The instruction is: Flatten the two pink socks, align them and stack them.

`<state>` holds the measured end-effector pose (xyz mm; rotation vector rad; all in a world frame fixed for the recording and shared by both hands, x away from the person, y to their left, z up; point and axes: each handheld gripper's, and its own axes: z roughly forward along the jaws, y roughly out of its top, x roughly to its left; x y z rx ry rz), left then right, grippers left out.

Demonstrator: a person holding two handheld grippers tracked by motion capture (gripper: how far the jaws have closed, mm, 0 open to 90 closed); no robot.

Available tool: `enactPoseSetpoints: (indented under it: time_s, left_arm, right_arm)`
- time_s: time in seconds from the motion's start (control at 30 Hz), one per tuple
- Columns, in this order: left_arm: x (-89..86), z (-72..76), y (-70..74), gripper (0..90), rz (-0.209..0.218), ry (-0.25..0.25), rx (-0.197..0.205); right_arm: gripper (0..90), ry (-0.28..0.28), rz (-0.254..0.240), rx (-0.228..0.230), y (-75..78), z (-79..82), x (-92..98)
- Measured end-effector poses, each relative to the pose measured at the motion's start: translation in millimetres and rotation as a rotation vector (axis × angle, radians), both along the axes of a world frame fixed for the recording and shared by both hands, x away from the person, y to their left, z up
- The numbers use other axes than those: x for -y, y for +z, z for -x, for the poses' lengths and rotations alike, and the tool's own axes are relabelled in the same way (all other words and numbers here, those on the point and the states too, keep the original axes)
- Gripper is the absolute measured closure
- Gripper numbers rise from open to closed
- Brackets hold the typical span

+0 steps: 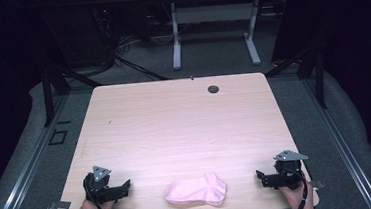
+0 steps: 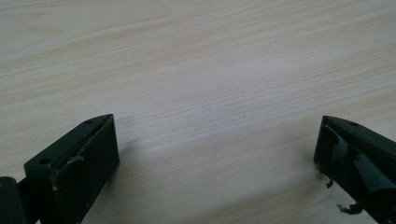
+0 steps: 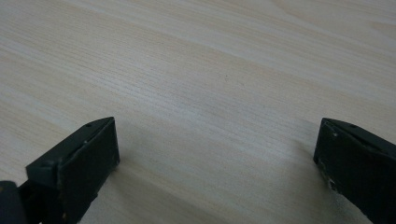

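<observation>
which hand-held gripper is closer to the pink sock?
The right hand-held gripper: less bare wood separates it from the crumpled pink fabric sock than the left hand-held gripper, though only slightly.

pale matt wood-grain table [image 1: 175,130], soft pink cloth sock [image 1: 197,191], matt black scuffed plastic fingers [image 2: 79,163].

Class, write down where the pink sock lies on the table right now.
In the high view, the pink sock lies near the table's front edge, roughly midway between the left gripper and the right gripper, touching neither.
</observation>
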<state>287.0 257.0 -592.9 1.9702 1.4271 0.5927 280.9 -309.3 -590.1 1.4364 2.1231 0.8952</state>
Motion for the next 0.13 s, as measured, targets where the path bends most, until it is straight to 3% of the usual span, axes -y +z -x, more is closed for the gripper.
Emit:
enactPoseSetpoints:
  time_s: [0.13]
  left_arm:
    - [0.0, -0.2, -0.1, 0.0, 0.001, 0.0, 0.0]
  right_arm:
    - [0.0, 0.002, 0.0, 0.002, -0.1, -0.1, 0.1]
